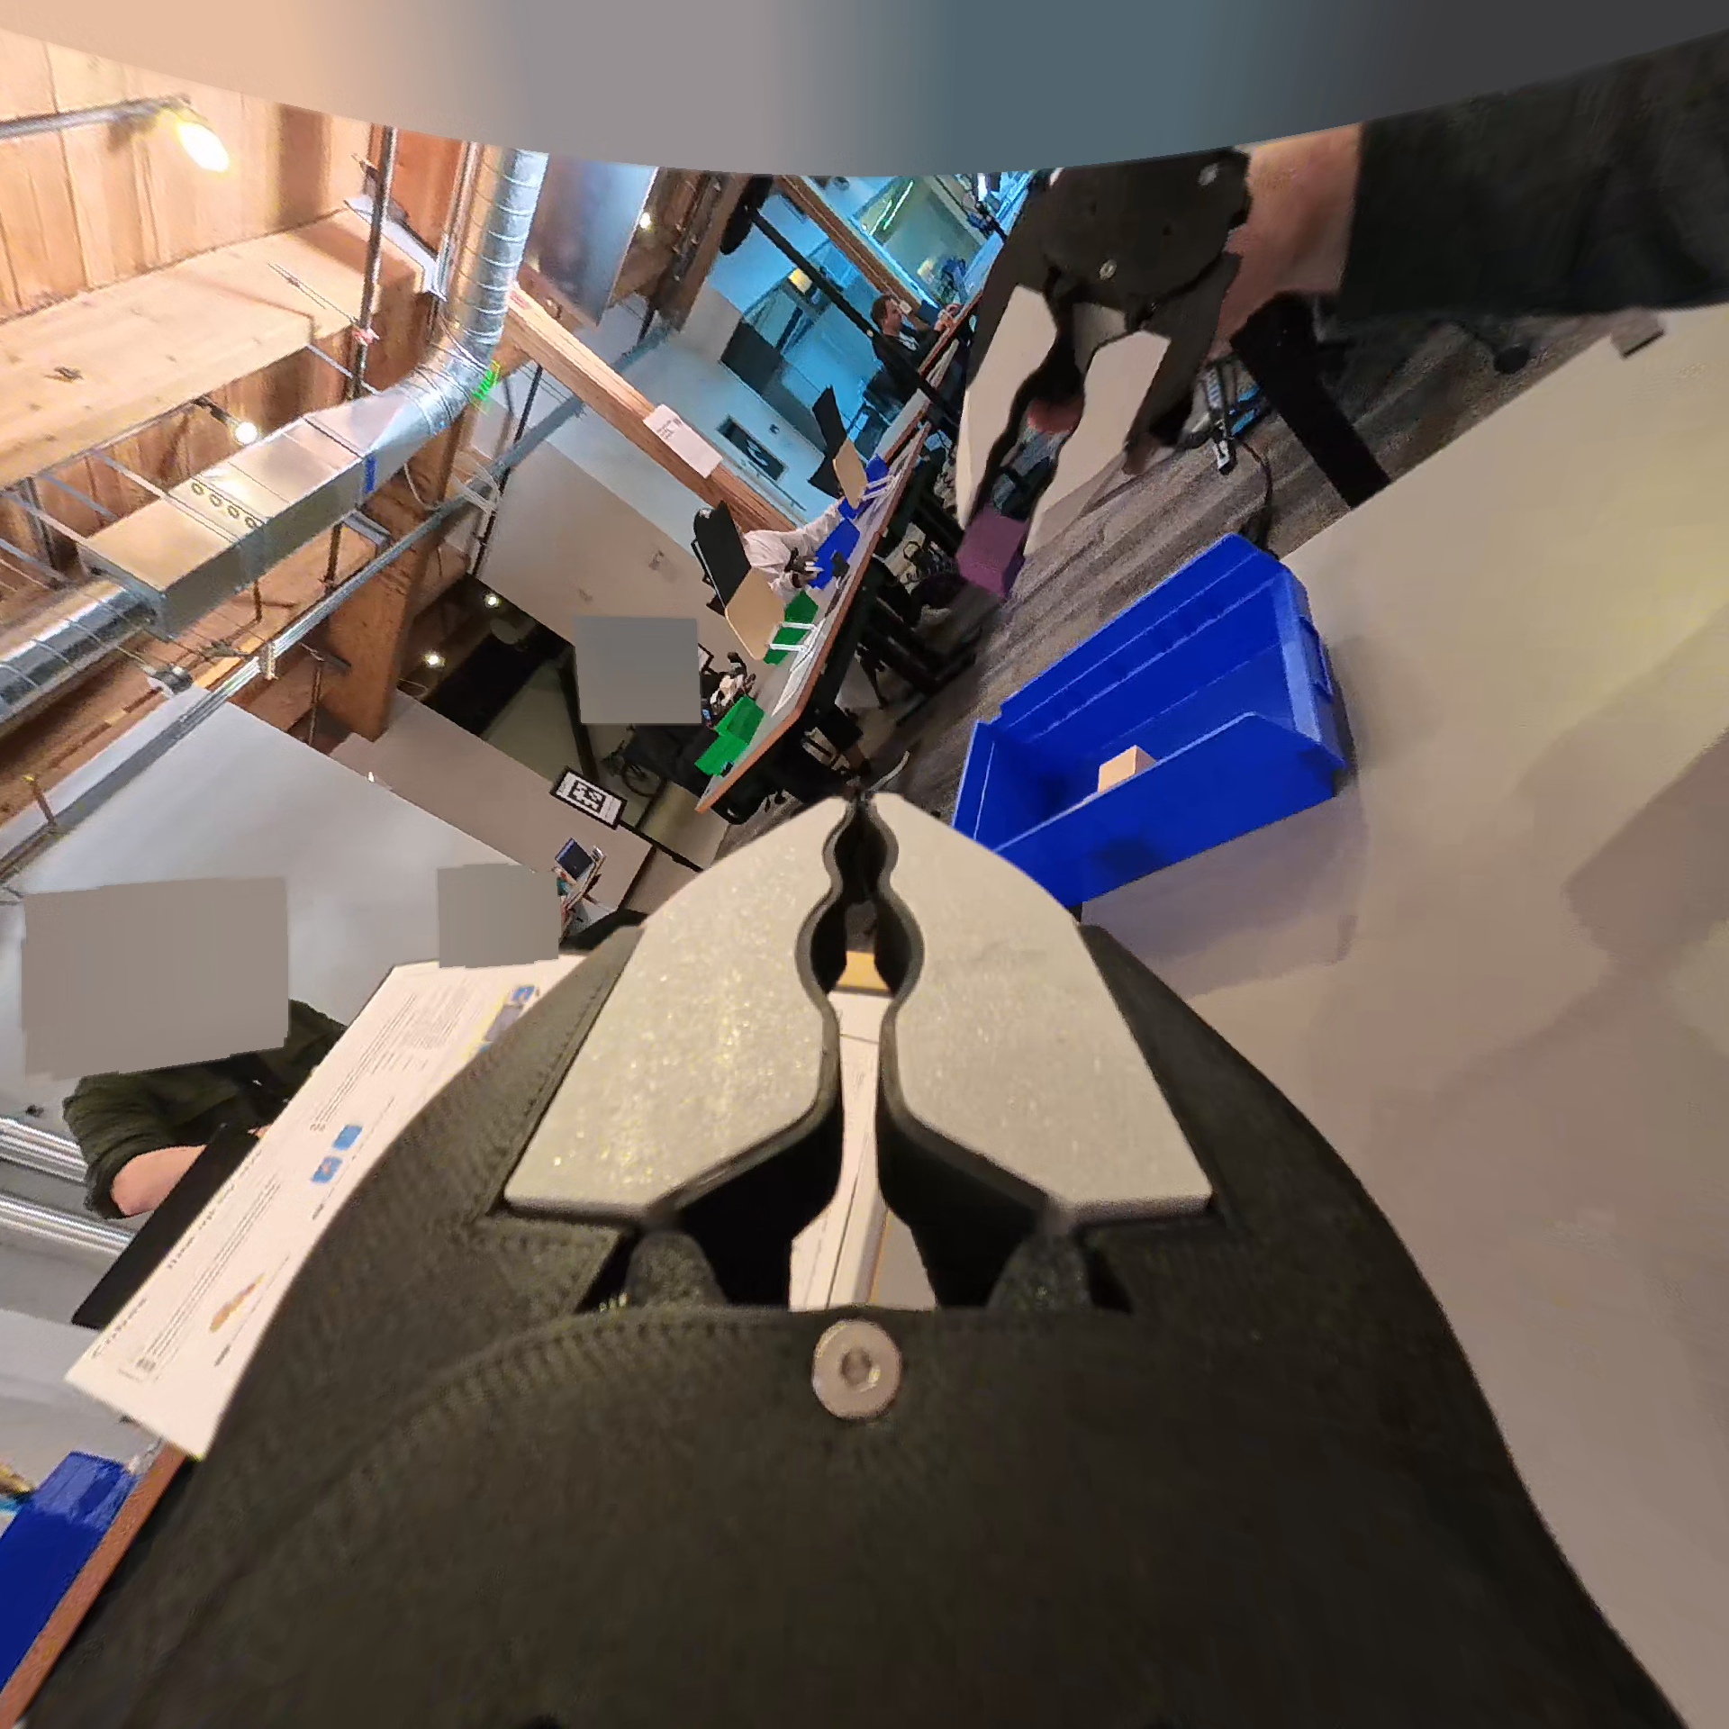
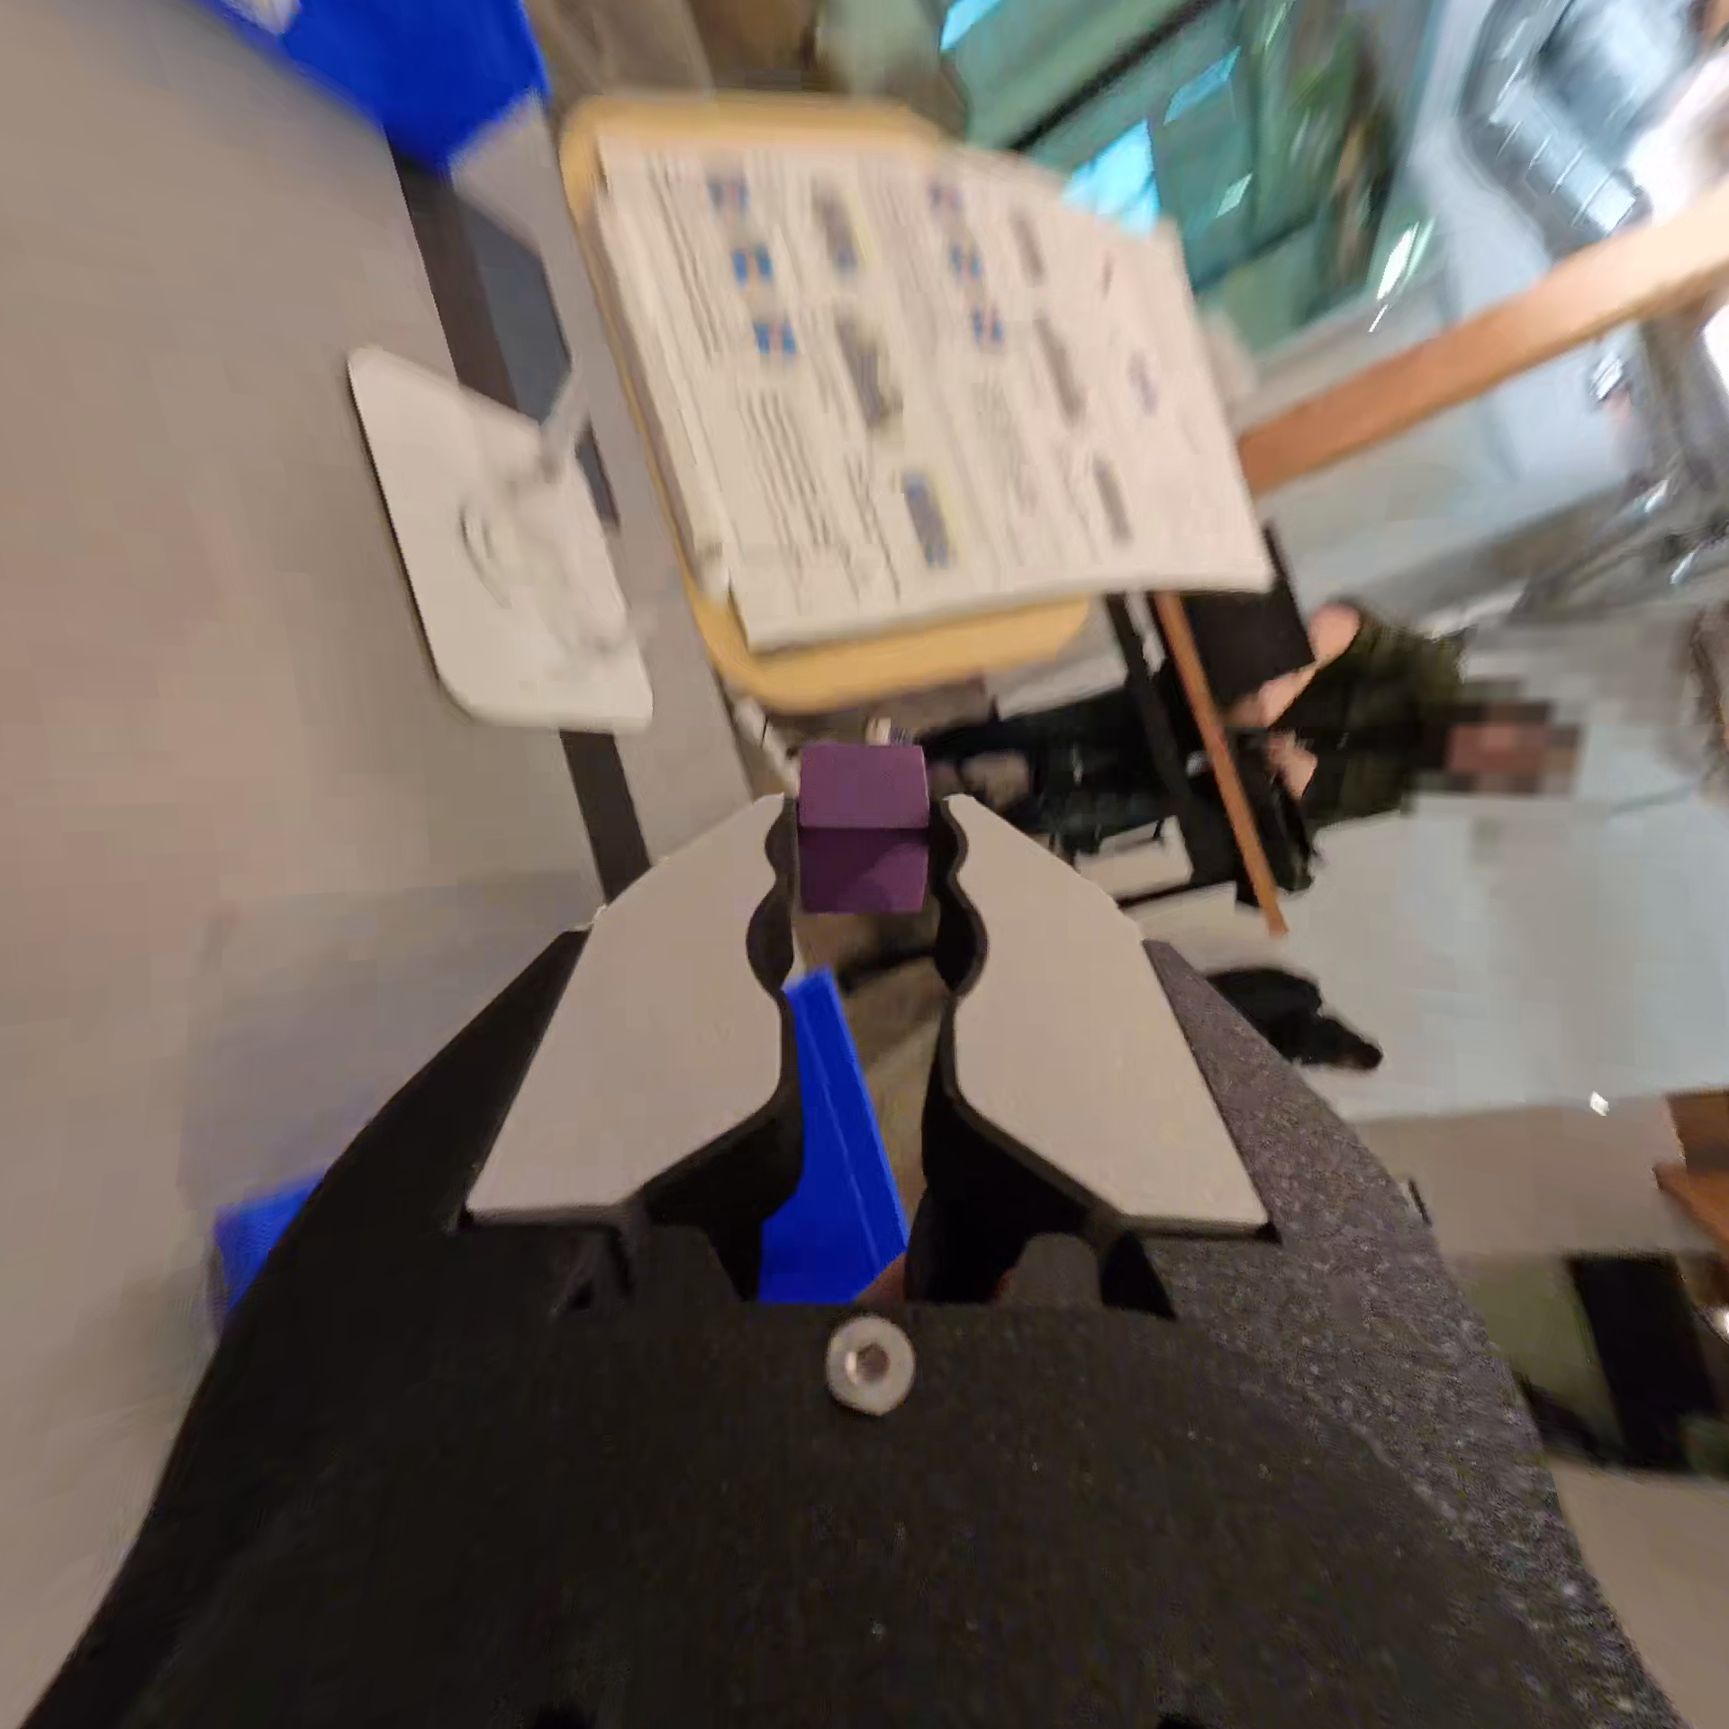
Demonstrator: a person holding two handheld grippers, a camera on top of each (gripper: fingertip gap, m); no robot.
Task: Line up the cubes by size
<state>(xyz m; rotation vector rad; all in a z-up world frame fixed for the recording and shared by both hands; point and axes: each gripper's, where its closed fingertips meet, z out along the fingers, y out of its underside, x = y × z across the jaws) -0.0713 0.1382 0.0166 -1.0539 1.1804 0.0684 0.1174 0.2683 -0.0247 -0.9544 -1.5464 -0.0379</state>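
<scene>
My right gripper [image 2: 863, 814] is shut on a small purple cube [image 2: 863, 842], with both pads pressed on its sides, and holds it up in the air. The left wrist view shows this gripper [image 1: 1006, 524] at the upper right, above the floor beyond the blue bin, with the purple cube [image 1: 990, 552] at its fingertips. My left gripper [image 1: 863, 812] is shut, its fingertips meeting with nothing between them. A blue bin [image 1: 1169, 655] stands on the white table [image 1: 1516, 889] to the right of the left gripper, and a tan wooden cube [image 1: 1127, 769] lies in it.
A printed sheet [image 1: 309, 1188] lies left of the left gripper. In the blurred right wrist view a clipboard with printed sheets [image 2: 917, 393] and a white flat stand [image 2: 496, 543] lie ahead. A blue bin's wall [image 2: 833, 1151] shows between the fingers. People sit at desks in the background. The left gripper's tips are roughly 25 cm from the right gripper's.
</scene>
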